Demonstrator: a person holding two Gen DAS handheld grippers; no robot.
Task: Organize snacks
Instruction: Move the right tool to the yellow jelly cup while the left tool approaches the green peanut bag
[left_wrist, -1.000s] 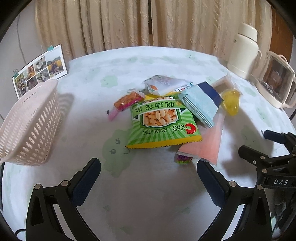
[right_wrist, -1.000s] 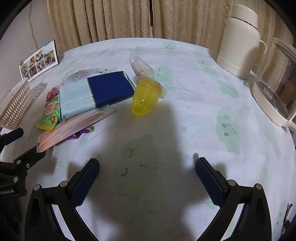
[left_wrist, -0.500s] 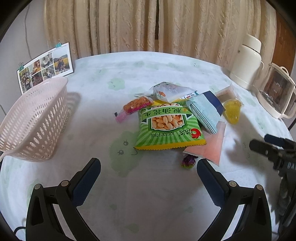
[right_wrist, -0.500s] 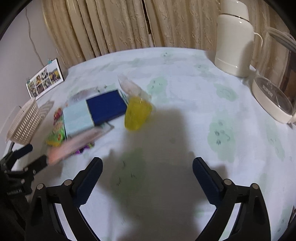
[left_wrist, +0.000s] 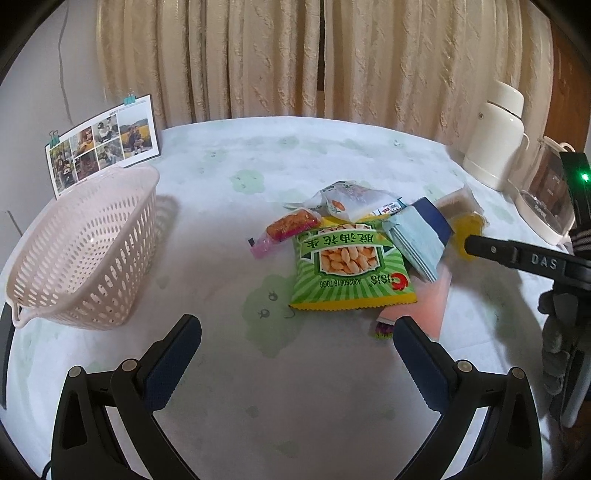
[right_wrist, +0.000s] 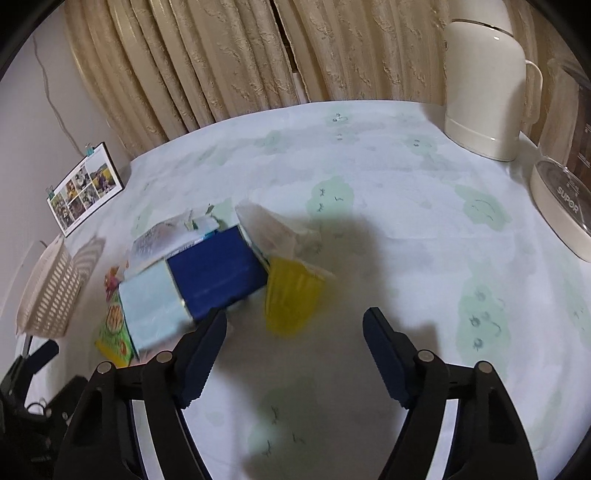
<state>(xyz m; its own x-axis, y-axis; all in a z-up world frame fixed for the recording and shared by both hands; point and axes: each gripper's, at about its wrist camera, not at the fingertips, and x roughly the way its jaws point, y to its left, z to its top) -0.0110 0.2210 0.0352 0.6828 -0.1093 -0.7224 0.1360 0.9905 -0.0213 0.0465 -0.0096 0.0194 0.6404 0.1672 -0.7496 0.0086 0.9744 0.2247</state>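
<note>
Two grippers are sitting in my hands, and both are spread wide with nothing between the fingers. My left gripper (left_wrist: 297, 354) is hovering over the tablecloth (left_wrist: 221, 369), short of the snack pile, with the green peanut bag (left_wrist: 351, 269) lying flat just ahead of it. My right gripper (right_wrist: 295, 350) is pointing at the yellow jelly cup (right_wrist: 291, 302), which is lying on its side just beyond the fingertips, touching the blue-and-pale-blue packet (right_wrist: 195, 288). That packet is resting partly on top of the peanut bag. An orange snack bar (left_wrist: 291, 225) and a white wrapper (left_wrist: 347, 197) are lying at the pile's far edge. Off to my left, well apart from the snacks, the pink basket (left_wrist: 77, 251) is standing, showing nothing inside.
</note>
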